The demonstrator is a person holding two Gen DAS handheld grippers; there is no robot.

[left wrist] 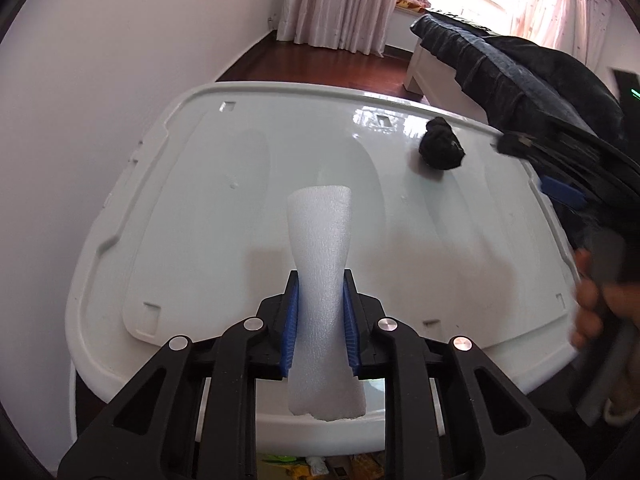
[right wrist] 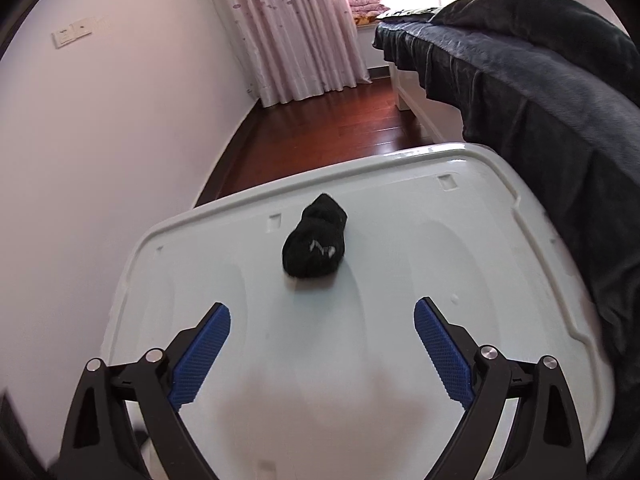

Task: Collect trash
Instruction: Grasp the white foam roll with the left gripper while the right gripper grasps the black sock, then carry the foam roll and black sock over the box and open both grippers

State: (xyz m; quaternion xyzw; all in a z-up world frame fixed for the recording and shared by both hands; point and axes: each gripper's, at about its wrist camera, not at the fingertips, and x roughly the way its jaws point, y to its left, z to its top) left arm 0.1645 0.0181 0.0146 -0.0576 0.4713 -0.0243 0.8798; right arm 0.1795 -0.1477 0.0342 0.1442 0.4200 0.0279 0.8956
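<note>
Clamped between the blue pads of the left gripper (left wrist: 320, 312) is a white foam tube (left wrist: 320, 280), squeezed narrow at its waist and flaring above and below the jaws; it hangs clear of the white plastic lid (left wrist: 192, 200) beneath it, near the lid's front edge. So the first bit of rubbish looks to be in hand, and I'd say the carrying-off is what comes next for that side, though no bin shows plainly; only some coloured clutter peeks out under the front edge.

The right gripper (right wrist: 322, 336) is spread wide with nothing between its pads, hovering over the front half of the lid and aimed at a black balled-up sock (right wrist: 316, 248), which lies toward the far edge, left of middle in that view. To my eye the next move calls for running forward until the bundle sits between the pads, then closing. Beyond the far edge are red-brown floorboards (right wrist: 340, 128), a bed with a dark blanket (right wrist: 520, 80), and pink curtains (right wrist: 296, 32).
</note>
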